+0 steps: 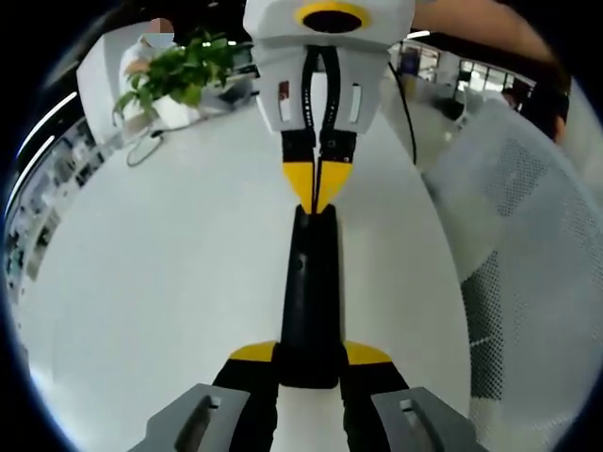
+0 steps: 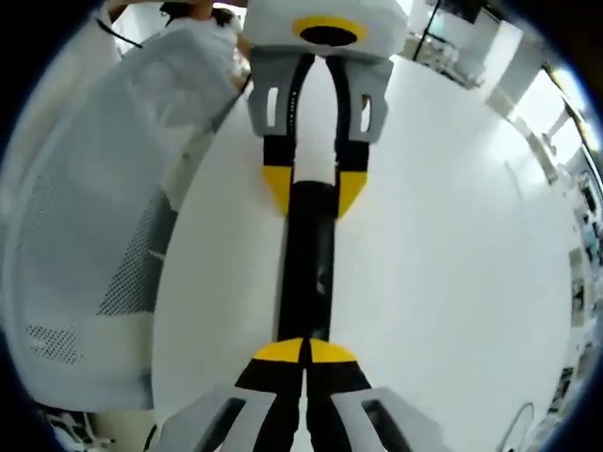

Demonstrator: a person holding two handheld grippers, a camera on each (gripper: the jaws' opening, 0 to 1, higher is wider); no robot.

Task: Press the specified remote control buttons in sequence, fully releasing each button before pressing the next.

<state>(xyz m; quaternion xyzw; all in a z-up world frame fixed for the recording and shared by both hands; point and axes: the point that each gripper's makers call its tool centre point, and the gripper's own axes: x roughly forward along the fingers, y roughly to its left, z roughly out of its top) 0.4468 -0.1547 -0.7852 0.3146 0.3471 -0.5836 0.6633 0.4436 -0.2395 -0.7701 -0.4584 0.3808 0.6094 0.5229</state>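
Flanking remote [image 1: 308,292]; bare table [image 1: 151,282]

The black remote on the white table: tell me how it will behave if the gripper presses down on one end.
The remote looks like a stiff, slim bar, so it probably won't flex. It lies flat on the table, so rolling seems unlikely. The left gripper clamps its near end while the right gripper meets the far end, so tipping or sliding looks limited.

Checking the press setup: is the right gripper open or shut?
Shut. In the right gripper view, the right gripper has its yellow tips meeting, at the near end of the black remote.
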